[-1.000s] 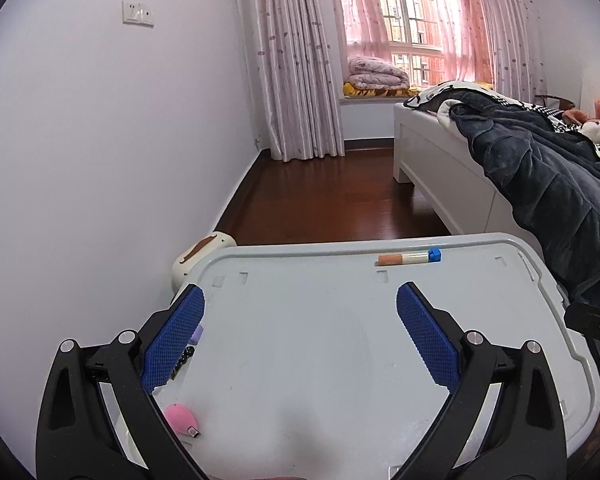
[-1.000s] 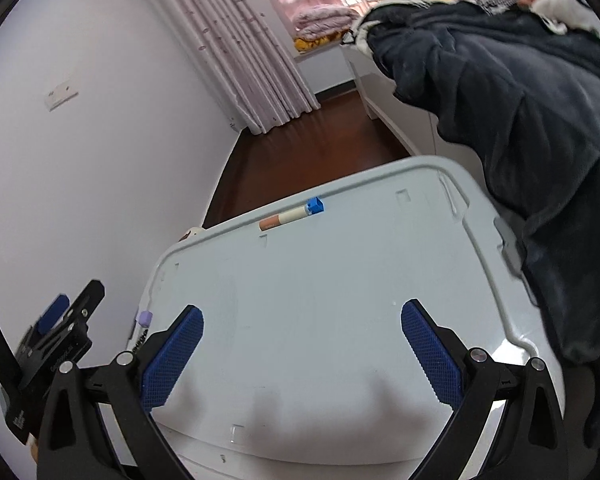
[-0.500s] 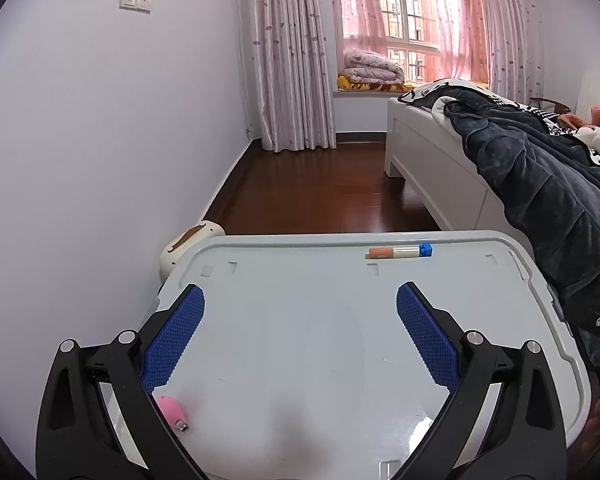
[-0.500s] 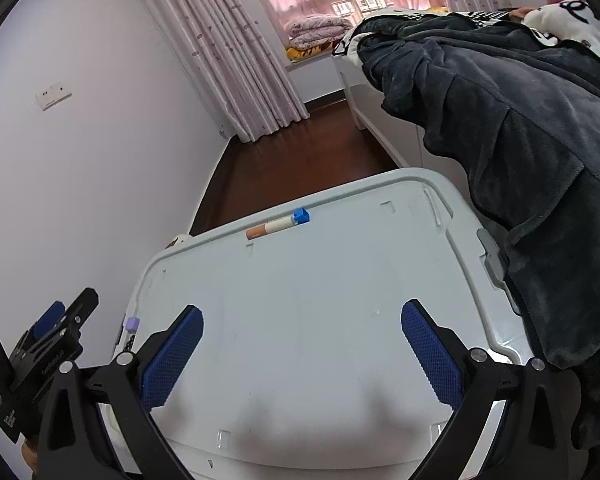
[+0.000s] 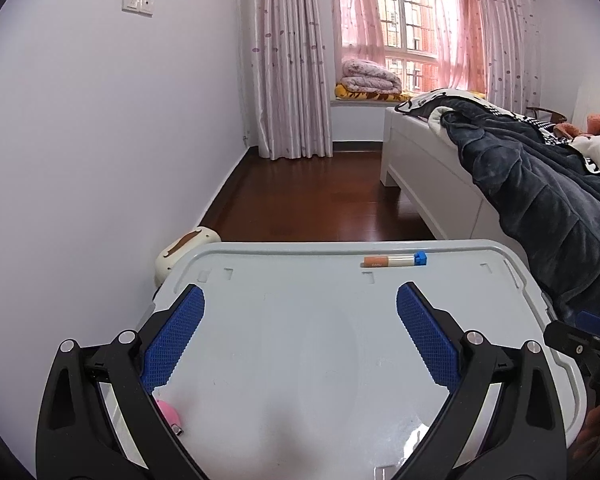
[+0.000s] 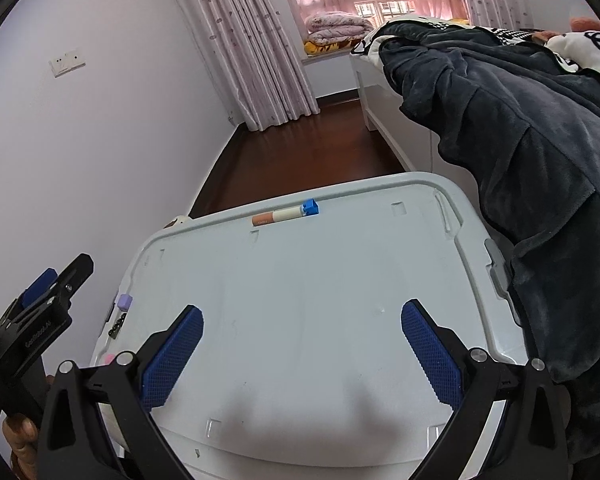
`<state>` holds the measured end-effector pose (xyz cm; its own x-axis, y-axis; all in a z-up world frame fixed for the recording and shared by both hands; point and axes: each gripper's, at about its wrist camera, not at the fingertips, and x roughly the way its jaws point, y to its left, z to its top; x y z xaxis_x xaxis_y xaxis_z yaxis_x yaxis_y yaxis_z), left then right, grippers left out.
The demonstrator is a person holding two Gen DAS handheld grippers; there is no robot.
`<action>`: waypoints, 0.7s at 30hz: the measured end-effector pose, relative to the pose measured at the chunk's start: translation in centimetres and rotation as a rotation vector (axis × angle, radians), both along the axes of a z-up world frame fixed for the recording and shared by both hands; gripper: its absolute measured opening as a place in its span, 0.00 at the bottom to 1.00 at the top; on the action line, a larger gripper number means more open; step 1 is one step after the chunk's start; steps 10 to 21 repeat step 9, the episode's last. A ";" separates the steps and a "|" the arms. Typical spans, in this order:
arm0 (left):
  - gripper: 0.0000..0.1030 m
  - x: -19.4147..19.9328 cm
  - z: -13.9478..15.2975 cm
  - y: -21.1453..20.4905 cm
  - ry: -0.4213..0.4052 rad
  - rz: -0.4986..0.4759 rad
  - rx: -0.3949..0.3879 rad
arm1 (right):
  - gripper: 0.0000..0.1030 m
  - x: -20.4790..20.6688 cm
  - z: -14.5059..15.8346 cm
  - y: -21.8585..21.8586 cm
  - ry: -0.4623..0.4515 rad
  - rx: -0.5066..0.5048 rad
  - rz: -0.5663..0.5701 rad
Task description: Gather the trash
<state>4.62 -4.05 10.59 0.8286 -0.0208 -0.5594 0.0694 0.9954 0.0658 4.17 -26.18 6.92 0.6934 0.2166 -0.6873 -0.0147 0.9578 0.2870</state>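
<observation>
The tube-shaped piece of trash lies at the far rim of the pale grey storage-box lid, with an orange band at one end, a cream middle and a blue cube-shaped cap at the other; it looks like smooth, hard plastic. Its long axis runs crosswise, parallel to the lid's far edge, orange end to the left and blue cap to the right, so it sits broadside to both tools and well ahead of them. From the left gripper it lies forward and a little right of centre; from the right gripper it lies forward and slightly left, tilted a touch. Neither seems clearly nearer, though I judge the left one better lined up. To pinch the tube across its width, a tool would likely need to turn so that its fingers straddle the long axis. Both grippers are spread wide and hold nothing, their blue pads textured with a fine grid. Along the lid's left edge sit a small pink object, a lilac cube and a string of dark beads. The lid is matte with a raised rim, beside a bed draped in a dark plush blanket.
</observation>
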 end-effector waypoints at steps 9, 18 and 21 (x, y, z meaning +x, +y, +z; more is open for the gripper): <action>0.92 0.7 -0.7 -0.4 0.065 -0.022 -0.015 | 0.95 -0.1 0.1 0.0 -0.002 0.002 -0.004; 0.92 0.7 -0.7 -0.4 0.065 -0.022 -0.015 | 0.95 -0.1 0.1 0.0 -0.002 0.002 -0.004; 0.92 0.7 -0.7 -0.4 0.065 -0.022 -0.015 | 0.95 -0.1 0.1 0.0 -0.002 0.002 -0.004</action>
